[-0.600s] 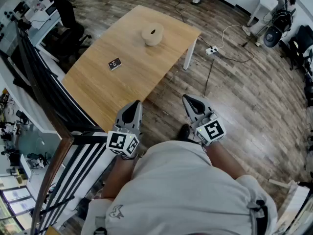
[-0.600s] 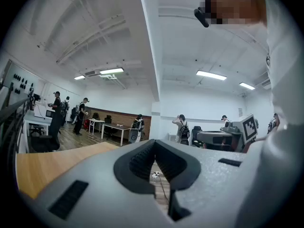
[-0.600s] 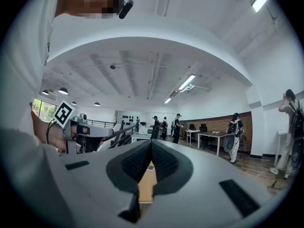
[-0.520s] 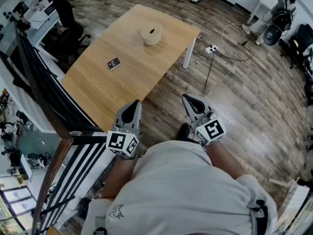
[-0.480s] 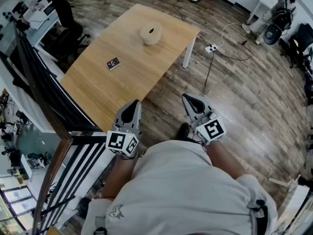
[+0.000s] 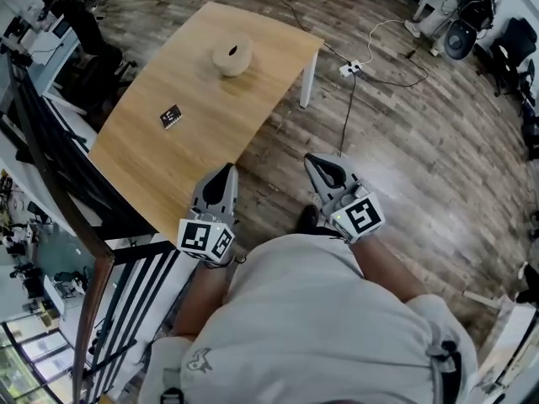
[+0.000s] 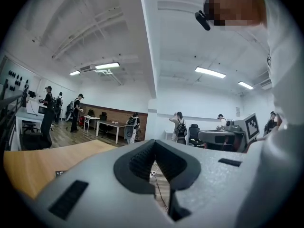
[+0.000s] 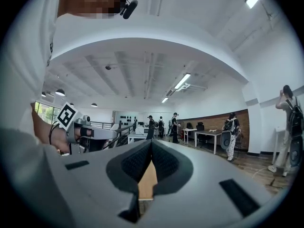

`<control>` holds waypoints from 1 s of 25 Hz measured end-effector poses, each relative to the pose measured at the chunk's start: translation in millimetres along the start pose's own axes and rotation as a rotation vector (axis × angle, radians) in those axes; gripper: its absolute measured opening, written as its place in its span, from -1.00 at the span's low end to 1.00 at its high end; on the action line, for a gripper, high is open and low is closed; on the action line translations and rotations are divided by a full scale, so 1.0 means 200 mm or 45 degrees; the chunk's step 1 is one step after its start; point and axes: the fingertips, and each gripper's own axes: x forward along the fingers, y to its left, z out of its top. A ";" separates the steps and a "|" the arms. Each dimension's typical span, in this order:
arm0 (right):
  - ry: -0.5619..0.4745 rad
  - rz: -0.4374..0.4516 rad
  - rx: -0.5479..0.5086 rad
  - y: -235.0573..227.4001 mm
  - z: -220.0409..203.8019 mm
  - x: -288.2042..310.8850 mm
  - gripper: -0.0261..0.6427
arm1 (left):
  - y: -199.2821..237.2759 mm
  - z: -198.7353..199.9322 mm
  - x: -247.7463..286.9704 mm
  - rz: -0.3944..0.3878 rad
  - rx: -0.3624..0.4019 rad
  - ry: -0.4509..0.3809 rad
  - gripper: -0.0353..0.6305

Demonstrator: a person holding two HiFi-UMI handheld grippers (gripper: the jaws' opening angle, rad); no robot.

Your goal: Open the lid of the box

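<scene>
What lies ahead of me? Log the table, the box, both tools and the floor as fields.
table: light wood, white leg, ahead of the person
box: round, pale, at the table's far end, untouched
card: small, dark, nearer on the table, apart from the box
left tool: shut, empty, by the table's near edge
right tool: shut, empty, over the floor
floor: dark wood planks, power strip with a cable beyond the table leg
</scene>
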 end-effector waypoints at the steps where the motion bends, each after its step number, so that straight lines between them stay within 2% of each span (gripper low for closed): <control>1: 0.001 -0.007 0.003 -0.06 0.00 -0.01 -0.91 | -0.02 0.00 0.06 -0.004 0.001 0.006 -0.88; 9: 0.015 -0.002 0.032 -0.47 -0.04 -0.06 -0.90 | -0.15 0.00 0.44 -0.004 0.008 0.005 -0.88; 11: 0.020 0.008 0.039 -0.54 -0.05 -0.07 -0.73 | -0.19 0.01 0.50 0.002 0.012 -0.009 -0.87; 14: 0.024 0.024 0.050 -0.63 -0.05 -0.07 -0.41 | -0.24 0.01 0.59 0.008 0.005 -0.009 -0.43; 16: 0.025 0.037 0.052 -0.67 -0.06 -0.07 -0.36 | -0.25 -0.01 0.62 0.018 -0.001 -0.001 -0.27; 25: 0.025 0.029 0.096 -0.81 -0.09 -0.05 -0.33 | -0.23 -0.05 0.73 0.026 -0.015 0.025 -0.17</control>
